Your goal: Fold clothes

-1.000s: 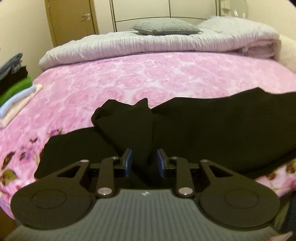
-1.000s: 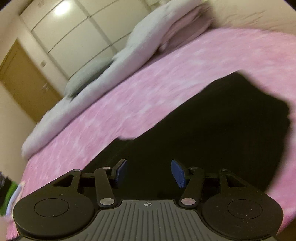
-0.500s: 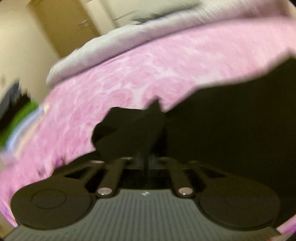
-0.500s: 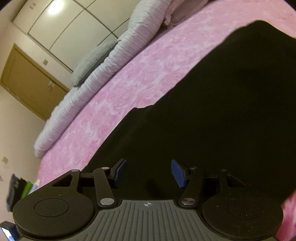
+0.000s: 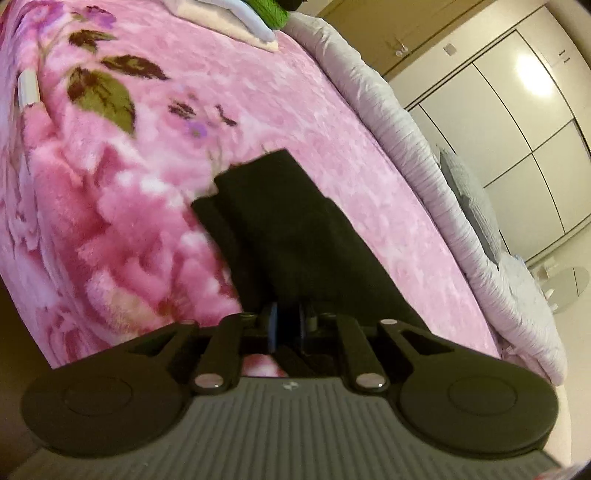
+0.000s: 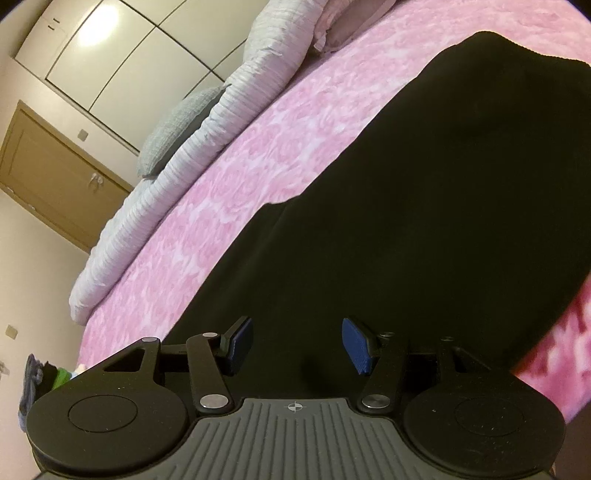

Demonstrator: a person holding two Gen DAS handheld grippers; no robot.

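Black garment (image 6: 424,221) spread on pink blanket (image 6: 258,155); right side cut off by frame edge, folds hard to make out in the dark cloth. Left gripper (image 5: 286,325) nearly closed, pinching a garment strip stretched across the blanket. Right gripper (image 6: 297,345) spread wide, hovering over garment, gripping nothing.

Counts: 1 black garment (image 5: 291,236) (image 6: 424,206). 1 pink floral blanket (image 5: 122,192) on the bed. 1 rolled white quilt (image 5: 413,144) along the far edge. 1 grey pillow (image 6: 177,125). 1 stack of folded clothes (image 5: 251,18), item count unclear. 2 grippers: left gripper (image 5: 286,326), right gripper (image 6: 297,345). 1 wooden door (image 6: 48,177).
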